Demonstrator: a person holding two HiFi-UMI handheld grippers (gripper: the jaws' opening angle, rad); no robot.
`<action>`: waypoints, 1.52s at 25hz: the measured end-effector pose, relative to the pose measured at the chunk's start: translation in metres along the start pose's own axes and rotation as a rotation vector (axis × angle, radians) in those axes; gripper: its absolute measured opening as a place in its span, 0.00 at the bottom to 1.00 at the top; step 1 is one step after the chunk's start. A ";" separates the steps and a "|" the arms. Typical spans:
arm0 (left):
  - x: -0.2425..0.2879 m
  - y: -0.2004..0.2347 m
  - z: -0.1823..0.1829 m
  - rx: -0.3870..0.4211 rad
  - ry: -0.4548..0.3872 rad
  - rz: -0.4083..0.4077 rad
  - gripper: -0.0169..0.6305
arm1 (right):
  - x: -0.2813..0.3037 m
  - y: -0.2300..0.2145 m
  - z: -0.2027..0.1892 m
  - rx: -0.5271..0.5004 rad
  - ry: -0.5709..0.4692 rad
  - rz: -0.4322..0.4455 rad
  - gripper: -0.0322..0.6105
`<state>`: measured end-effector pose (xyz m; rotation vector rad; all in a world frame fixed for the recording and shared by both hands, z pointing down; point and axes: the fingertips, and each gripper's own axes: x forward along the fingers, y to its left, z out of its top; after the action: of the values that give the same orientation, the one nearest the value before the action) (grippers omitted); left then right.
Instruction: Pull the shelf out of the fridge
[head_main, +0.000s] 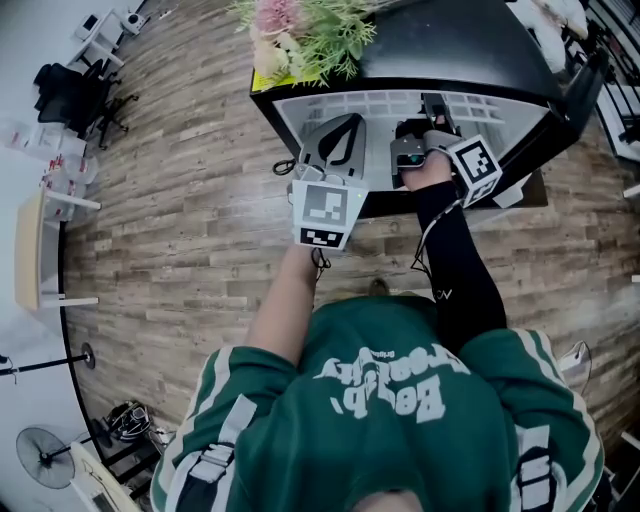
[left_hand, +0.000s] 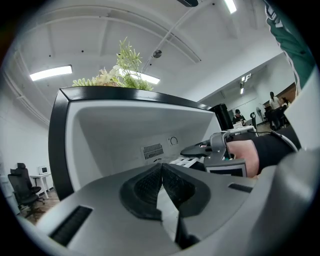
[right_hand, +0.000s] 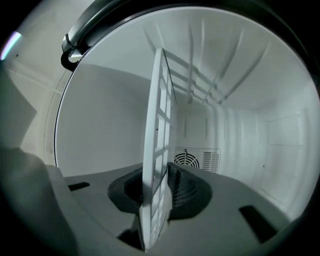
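Wood-plank flooring spreads around a small black fridge, seen steeply from above over the person's green jersey.

The right tool is inside the fridge, and its two ribbed pads are clamped on the front edge of the shelf, one pad against each face. The shelf is a white grid of square openings; in the right gripper view it appears edge-on, running from the jaws toward the back of the compartment. Beyond it are the white back wall, a round vent grille low down and moulded ribs along the inner side wall. From the head view the same grid shows as a pale lattice deep in the compartment, so the shelf sits inside the fridge, not drawn out.

The left tool has its jaws together with nothing between them. It is held level just in front of the open fridge, beside the right hand, touching neither shelf nor cabinet – the head view shows it at the left half of the opening.

A bunch of green and pink flowers stands on the fridge's top. Well apart, near the room's far wall, is a black office chair.
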<state>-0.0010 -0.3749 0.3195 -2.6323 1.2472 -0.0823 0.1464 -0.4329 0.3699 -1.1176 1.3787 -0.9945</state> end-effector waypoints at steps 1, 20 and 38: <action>0.000 0.001 0.000 0.001 0.002 0.003 0.05 | 0.001 -0.001 0.000 0.003 -0.005 -0.009 0.18; 0.002 0.004 -0.003 0.012 0.013 0.017 0.05 | 0.014 -0.006 0.007 0.021 -0.046 -0.057 0.12; -0.009 0.003 -0.003 0.020 0.022 0.044 0.05 | 0.012 -0.005 0.007 0.010 -0.029 -0.097 0.11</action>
<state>-0.0092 -0.3707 0.3223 -2.5919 1.3043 -0.1160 0.1541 -0.4454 0.3713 -1.1964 1.3048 -1.0492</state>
